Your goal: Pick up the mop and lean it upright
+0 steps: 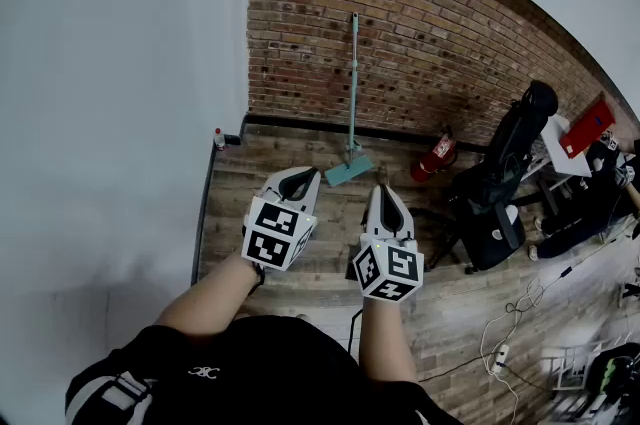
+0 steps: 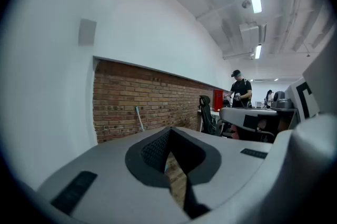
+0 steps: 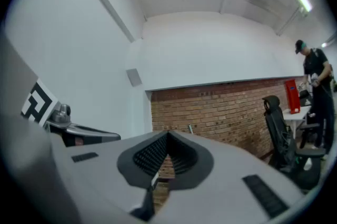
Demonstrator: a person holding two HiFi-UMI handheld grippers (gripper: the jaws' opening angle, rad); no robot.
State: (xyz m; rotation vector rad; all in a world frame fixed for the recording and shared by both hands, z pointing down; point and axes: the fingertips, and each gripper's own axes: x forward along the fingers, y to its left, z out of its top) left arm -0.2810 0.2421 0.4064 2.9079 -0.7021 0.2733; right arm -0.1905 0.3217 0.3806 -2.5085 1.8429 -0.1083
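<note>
The mop [image 1: 352, 103] has a teal handle and leans upright against the brick wall [image 1: 420, 23]. Its flat teal head [image 1: 348, 172] rests on the wooden floor. The handle also shows far off in the left gripper view as the mop [image 2: 139, 118], and its top shows in the right gripper view as the mop [image 3: 190, 128]. My left gripper [image 1: 305, 175] and right gripper [image 1: 382, 193] are held side by side near my body, well short of the mop. Both are shut with nothing between the jaws, as seen in the left gripper [image 2: 169, 132] and right gripper [image 3: 167, 136] views.
A red fire extinguisher [image 1: 435, 156] stands at the wall right of the mop head. A black office chair [image 1: 500, 183] and desks are to the right, with cables [image 1: 510, 333] on the floor. A white wall [image 1: 110, 113] runs along the left. A person [image 2: 240, 92] stands by the desks.
</note>
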